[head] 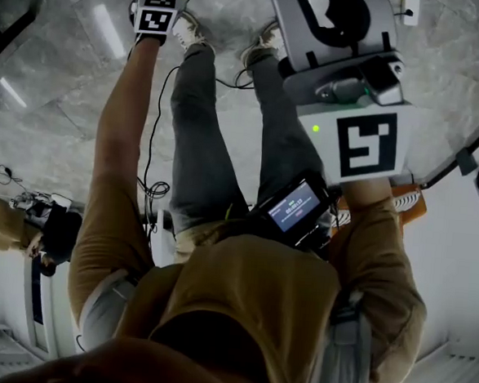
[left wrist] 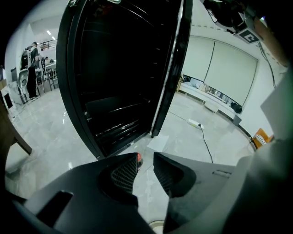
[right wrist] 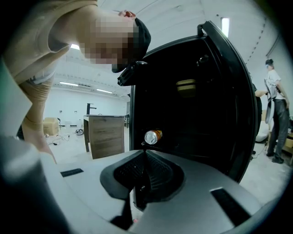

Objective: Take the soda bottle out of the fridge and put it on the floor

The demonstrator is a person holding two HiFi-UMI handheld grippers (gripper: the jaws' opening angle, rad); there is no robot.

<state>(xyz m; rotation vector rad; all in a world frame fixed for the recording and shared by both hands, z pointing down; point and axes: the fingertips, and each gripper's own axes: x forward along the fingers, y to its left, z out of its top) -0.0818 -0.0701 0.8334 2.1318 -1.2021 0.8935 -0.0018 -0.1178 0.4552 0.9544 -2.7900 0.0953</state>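
The black fridge [left wrist: 114,68] stands open, its door [left wrist: 173,64] swung to the right. My left gripper [left wrist: 145,158] points down at the floor in front of it, open with a narrow gap and nothing between the pads. Just past its left fingertip a small red thing [left wrist: 138,158] shows on the floor; I cannot tell whether it is the soda bottle. My right gripper [right wrist: 144,153] is shut and empty, pointing level into the fridge [right wrist: 197,105]. An orange can [right wrist: 153,136] lies on a shelf there. In the head view only the marker cubes [head: 158,15] [head: 365,145] show.
A power strip with its cable [left wrist: 196,124] and a sheet of paper [left wrist: 158,142] lie on the marble floor right of the fridge. A wooden cabinet [right wrist: 104,135] stands to the left of the fridge. People stand further off [right wrist: 275,114] [left wrist: 31,68].
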